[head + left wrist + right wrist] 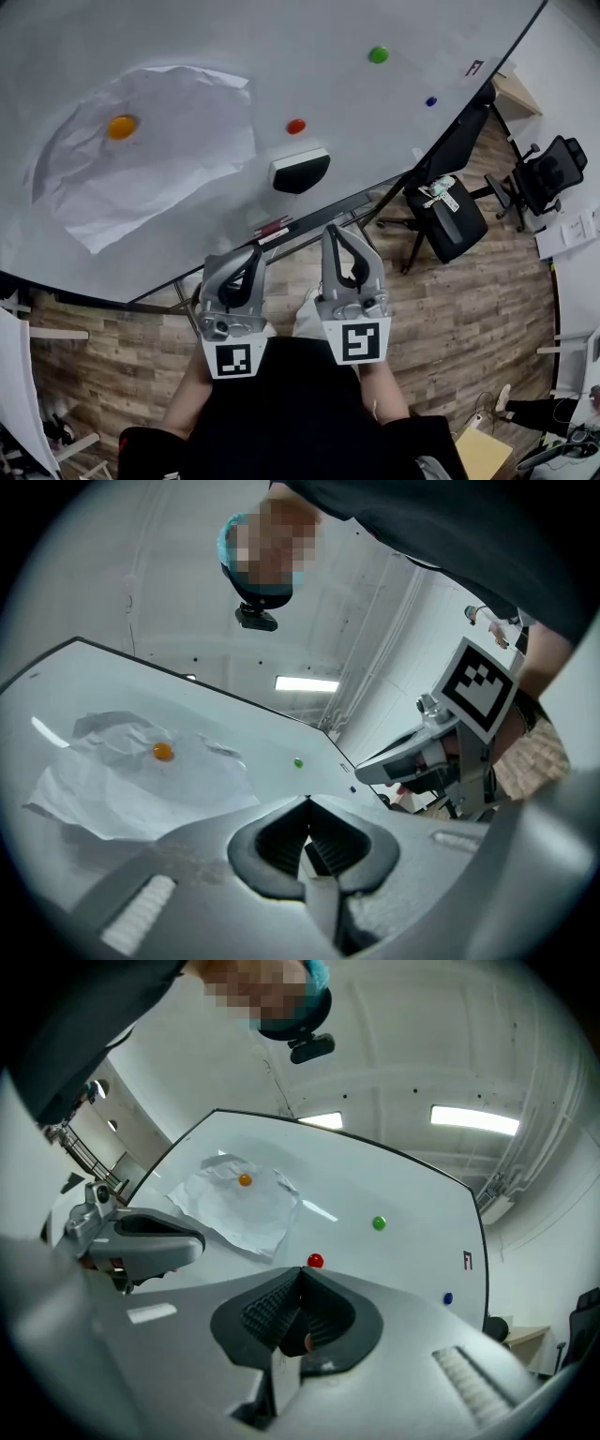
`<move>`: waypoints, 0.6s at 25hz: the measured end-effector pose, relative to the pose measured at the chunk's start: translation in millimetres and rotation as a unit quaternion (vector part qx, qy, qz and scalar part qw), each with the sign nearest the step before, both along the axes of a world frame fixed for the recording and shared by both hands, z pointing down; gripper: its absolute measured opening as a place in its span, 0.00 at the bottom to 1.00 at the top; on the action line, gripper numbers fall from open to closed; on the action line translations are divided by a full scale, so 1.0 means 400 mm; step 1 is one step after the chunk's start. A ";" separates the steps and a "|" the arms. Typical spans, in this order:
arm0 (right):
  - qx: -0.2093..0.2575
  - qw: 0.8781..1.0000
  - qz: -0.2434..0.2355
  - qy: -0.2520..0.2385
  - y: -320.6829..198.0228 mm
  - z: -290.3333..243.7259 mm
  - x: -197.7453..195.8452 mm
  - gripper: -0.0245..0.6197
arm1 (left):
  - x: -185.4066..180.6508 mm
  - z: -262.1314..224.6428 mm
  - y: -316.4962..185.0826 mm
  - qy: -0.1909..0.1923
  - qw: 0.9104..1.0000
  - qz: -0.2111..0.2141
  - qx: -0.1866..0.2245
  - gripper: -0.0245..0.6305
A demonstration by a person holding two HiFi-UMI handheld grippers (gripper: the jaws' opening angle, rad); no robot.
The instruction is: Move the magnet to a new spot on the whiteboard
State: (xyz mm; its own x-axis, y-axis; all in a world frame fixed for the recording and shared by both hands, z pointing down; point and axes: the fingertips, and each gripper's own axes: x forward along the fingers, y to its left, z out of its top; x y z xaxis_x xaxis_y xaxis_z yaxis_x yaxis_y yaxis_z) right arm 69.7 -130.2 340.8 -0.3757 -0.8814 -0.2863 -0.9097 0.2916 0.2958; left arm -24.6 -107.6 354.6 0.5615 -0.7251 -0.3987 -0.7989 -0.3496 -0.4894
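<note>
Head view, looking steeply down: whiteboard (187, 37) across the upper frame. On it, four magnets. Orange magnet (121, 126) pinning a crumpled paper sheet (159, 178) at 9 o'clock from the red magnet (296, 126). Green magnet (378, 54) at 1 o'clock from the red, blue magnet (430, 101) near 3 o'clock from it, close to the board's right edge. Black-and-white eraser (300, 171) just beside the red magnet at 6 o'clock. Marker (272, 228) on the ledge below the eraser. Left gripper (255, 251) and right gripper (330, 230) side by side at 6 o'clock from the eraser, clear of the board, touching no magnet. Left gripper view: tongs pressed together, nothing between. Right gripper view: tongs likewise pressed together and empty, red magnet straight beyond the tips at 12 o'clock. Cannot tell which magnet is meant by the task. Black office chair (445, 220) on the wood floor (469, 319) at 3 o'clock from the grippers.
</note>
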 end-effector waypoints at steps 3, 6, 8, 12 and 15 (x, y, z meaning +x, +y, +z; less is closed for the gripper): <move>-0.009 1.000 0.004 -0.003 0.020 0.019 -0.002 0.04 | 0.006 0.002 0.009 0.001 1.000 0.009 -0.005 0.04; -0.013 1.000 0.008 0.000 0.043 0.035 -0.004 0.04 | 0.012 0.009 0.014 0.003 1.000 0.016 -0.011 0.04; -0.011 1.000 0.013 0.004 0.058 0.041 -0.002 0.04 | 0.020 0.013 0.018 0.003 1.000 0.021 -0.013 0.04; -0.003 1.000 0.024 0.010 0.078 0.044 0.010 0.04 | 0.040 0.019 0.029 0.004 0.999 0.035 -0.015 0.04; -0.002 0.999 0.033 0.014 0.085 0.047 0.020 0.04 | 0.048 0.020 0.028 0.006 0.999 0.042 -0.014 0.04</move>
